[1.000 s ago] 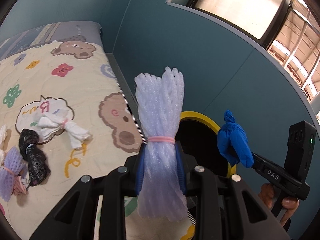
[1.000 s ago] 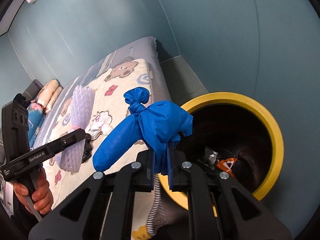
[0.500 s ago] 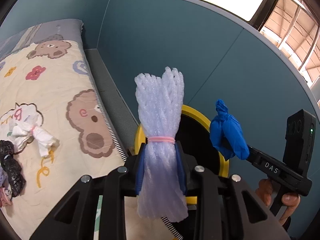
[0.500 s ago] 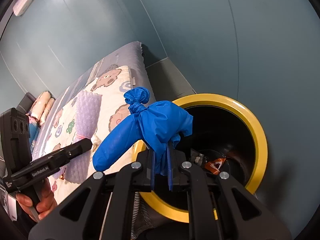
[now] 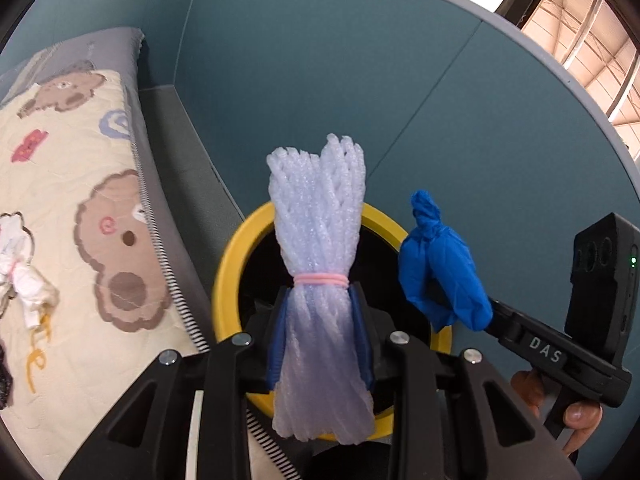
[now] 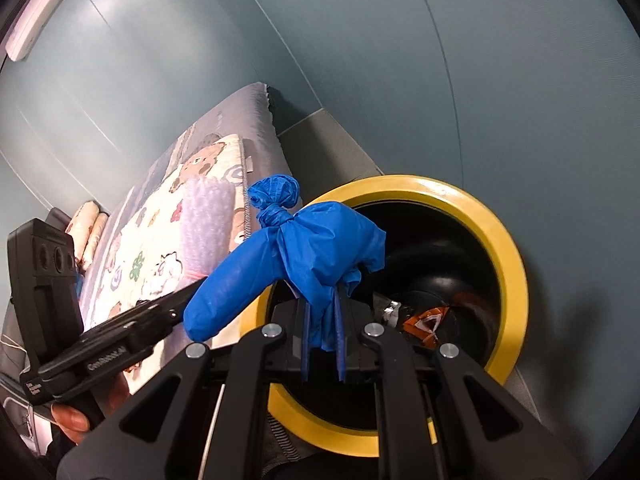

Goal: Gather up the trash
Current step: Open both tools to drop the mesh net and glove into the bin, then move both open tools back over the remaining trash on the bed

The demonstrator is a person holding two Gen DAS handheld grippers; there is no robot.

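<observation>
both tools clamped, left tool on the foam net, right tool on the blue glove, both above the bin, and a release near its rim could drop either onto the bed.

- Bin on floor, just beside bed, near wall
- Foam net between left gripper fingers, above bin's mouth
- Knotted bag in right gripper, over bin's bed-side rim
- Wrappers inside bin
- Rags on bed, well left of bin
</observation>
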